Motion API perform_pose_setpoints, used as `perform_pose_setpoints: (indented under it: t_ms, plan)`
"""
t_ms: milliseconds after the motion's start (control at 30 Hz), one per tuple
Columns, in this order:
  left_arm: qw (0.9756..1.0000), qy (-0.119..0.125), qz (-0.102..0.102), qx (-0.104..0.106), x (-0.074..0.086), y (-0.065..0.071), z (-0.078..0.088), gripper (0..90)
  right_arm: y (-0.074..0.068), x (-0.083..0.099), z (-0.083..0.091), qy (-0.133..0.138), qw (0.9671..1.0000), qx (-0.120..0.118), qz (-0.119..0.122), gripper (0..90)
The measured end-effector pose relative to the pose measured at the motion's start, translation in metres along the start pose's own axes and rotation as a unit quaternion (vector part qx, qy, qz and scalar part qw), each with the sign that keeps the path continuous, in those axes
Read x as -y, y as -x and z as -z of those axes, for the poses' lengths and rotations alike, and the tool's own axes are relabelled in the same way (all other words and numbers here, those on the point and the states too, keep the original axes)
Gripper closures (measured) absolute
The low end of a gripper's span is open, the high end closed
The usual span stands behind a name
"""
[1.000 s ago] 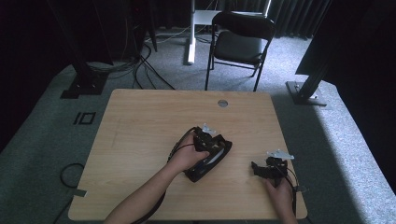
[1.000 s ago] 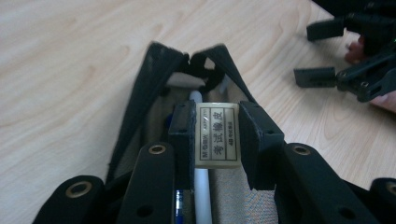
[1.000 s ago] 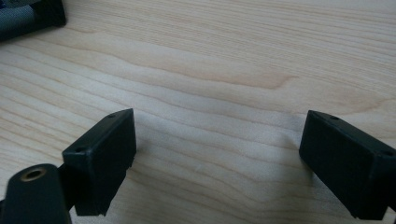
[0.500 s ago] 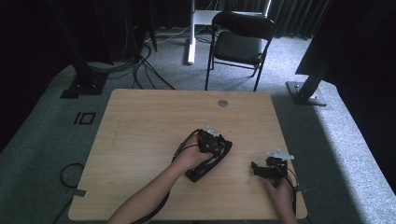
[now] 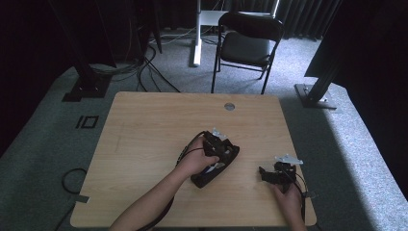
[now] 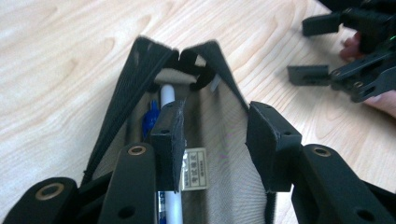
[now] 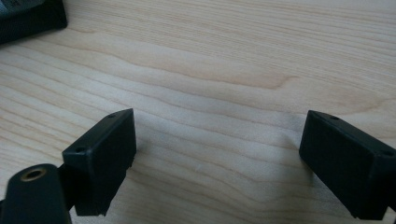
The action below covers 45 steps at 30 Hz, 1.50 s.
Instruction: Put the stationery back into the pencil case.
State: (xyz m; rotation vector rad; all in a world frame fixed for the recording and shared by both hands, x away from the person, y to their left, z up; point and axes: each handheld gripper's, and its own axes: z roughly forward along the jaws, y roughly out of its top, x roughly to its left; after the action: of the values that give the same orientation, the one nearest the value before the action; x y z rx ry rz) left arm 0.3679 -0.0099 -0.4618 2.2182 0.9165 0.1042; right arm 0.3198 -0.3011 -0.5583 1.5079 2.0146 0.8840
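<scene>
Between the fingers (image 6: 172, 140) of the left gripper (image 6: 219, 149) lay the mouth of a black pencil case (image 6: 140, 93); one finger was sunk inside against the beige lining, the other was set outside the right wall, so the opening was spread rather than pinched, and the jaws had just been opening with that wall between them, unpressed as far as could be judged; a white pen (image 6: 168, 98) and a blue pen (image 6: 152, 116) were seen lying lengthwise within, probably just released there; the case (image 5: 216, 166) was laid slantwise on the bench (image 5: 144, 134), right of its middle and toward the near edge; off to the right, the right gripper (image 5: 274, 174) was held low over bare wood, its fingers (image 7: 105, 154) spread wide and empty, apparently parked clear of the work.
</scene>
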Motion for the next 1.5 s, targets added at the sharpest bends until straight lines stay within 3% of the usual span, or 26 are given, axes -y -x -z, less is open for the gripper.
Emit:
perform_pose_setpoints:
  t_ms: [333,567,733,867,1100,1500]
  plan:
    - [0.9994,0.034,-0.002,0.008,0.0,-0.003,0.016,57.6,0.0,0.0,0.0,0.001,1.0,0.0,0.0,10.6]
    - [0.9987,0.046,-0.019,0.009,0.009,-0.006,0.02,54.8,0.0,0.0,0.0,0.001,1.0,0.0,0.0,10.6]
    - [0.9982,0.057,-0.011,0.016,0.016,-0.01,0.024,49.1,0.0,0.0,0.0,0.001,1.0,0.0,0.0,10.6]
    - [0.9978,0.064,-0.008,0.016,0.019,-0.013,0.029,49.0,0.0,0.0,0.0,0.001,1.0,0.0,0.0,10.6]
    - [0.9961,0.086,0.017,0.01,0.026,-0.025,0.046,49.0,0.0,0.0,0.0,0.001,1.0,0.0,0.0,10.6]
    - [0.9943,0.1,0.037,0.001,0.042,-0.042,0.06,49.0,0.0,0.0,0.0,0.0,1.0,0.0,0.001,10.6]
